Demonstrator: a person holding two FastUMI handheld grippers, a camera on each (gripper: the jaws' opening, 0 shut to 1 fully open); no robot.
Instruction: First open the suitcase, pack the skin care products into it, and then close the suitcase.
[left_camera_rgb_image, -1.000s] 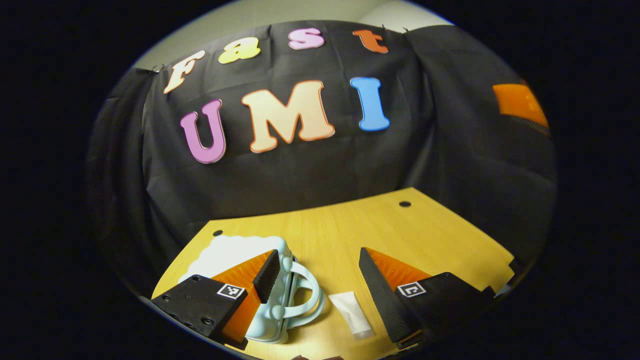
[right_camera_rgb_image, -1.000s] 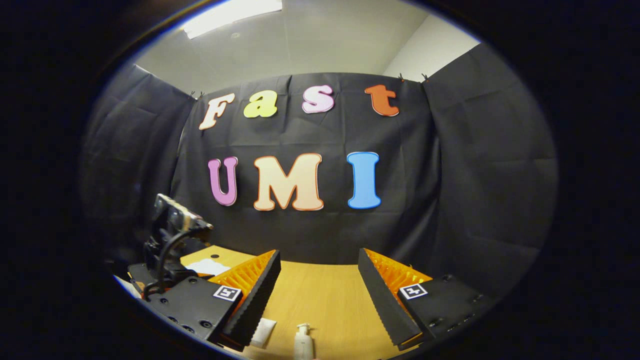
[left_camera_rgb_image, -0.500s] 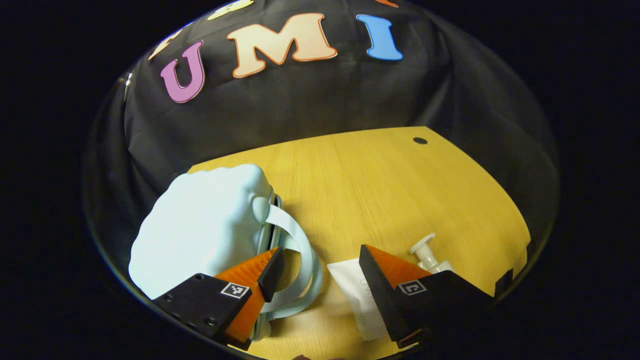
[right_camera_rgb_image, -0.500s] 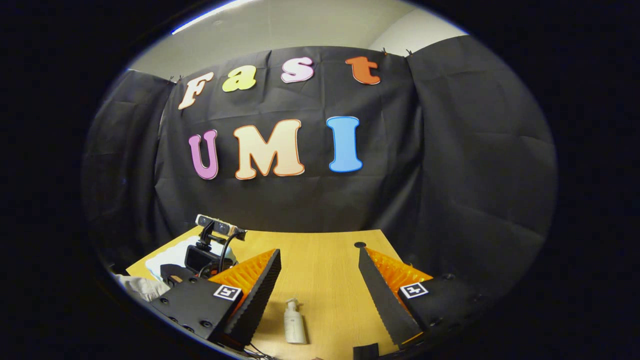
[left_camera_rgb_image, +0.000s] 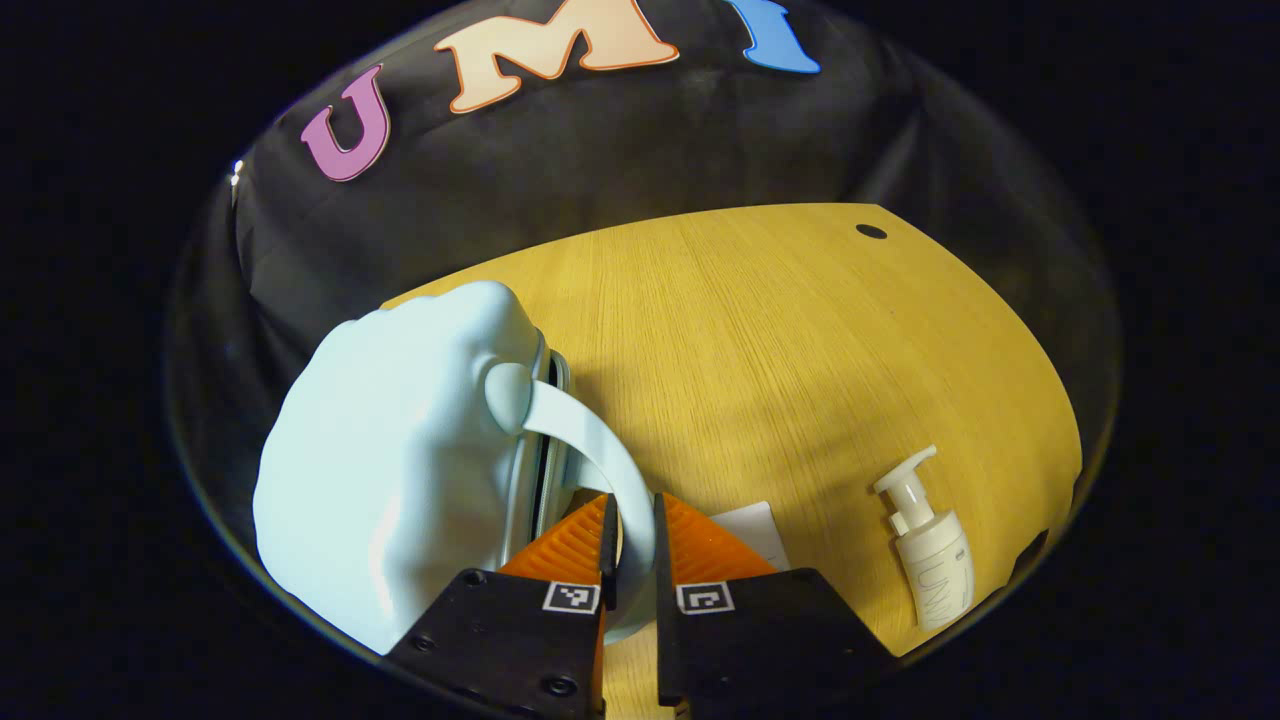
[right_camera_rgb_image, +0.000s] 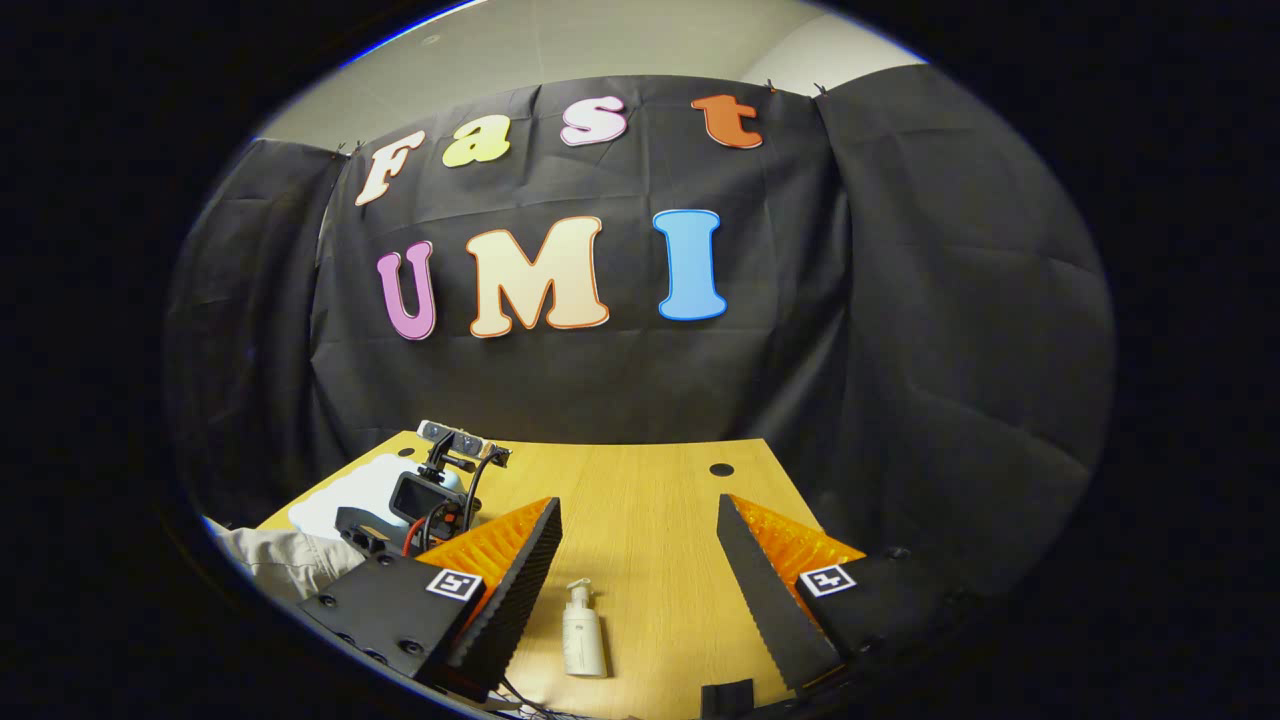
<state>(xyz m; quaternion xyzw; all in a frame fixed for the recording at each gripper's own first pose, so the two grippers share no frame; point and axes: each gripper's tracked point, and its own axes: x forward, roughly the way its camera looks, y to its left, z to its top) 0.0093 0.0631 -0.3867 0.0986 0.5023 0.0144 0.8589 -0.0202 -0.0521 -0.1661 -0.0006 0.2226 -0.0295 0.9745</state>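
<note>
Booth: black cloth hangs behind and to the sides of a yellow wood-grain counter (left_camera_rgb_image: 760, 330); a pale ceiling shows above the cloth in the right gripper view.
Counter: round dark holes sit near its far edge; it carries the suitcase and the skin care items.
Suitcase: pale blue suitcase (left_camera_rgb_image: 390, 470) with a rounded, lumpy shell lies closed on the counter's left part in the left gripper view, its seam facing the counter's middle. In the right gripper view it appears as a pale shape (right_camera_rgb_image: 345, 500) at the far left, partly hidden behind the other tool's camera mount.
Handle: pale blue arched handle (left_camera_rgb_image: 590, 450) loops out from the seam side of the suitcase toward the counter's middle.
Left tool: left tool (left_camera_rgb_image: 632, 540) has its orange-and-black fingers drawn close together, clamped on the lower stretch of the handle, one finger on each side of the strap.
Right tool: right tool (right_camera_rgb_image: 638, 590) hangs above the counter with its fingers wide apart and nothing between them.
Sleeve: light grey sleeve (right_camera_rgb_image: 275, 560) shows at the lower left of the right gripper view, beside the left tool's mount.
Pump bottle: white pump bottle (left_camera_rgb_image: 930, 545) lies on its side on the counter, well apart from the suitcase; in the right gripper view it (right_camera_rgb_image: 583, 635) lies between the right tool's fingers but below them, untouched.
Sachet: flat white sachet (left_camera_rgb_image: 755, 525) lies on the counter just beside the left tool's right finger, partly hidden by it.
</note>
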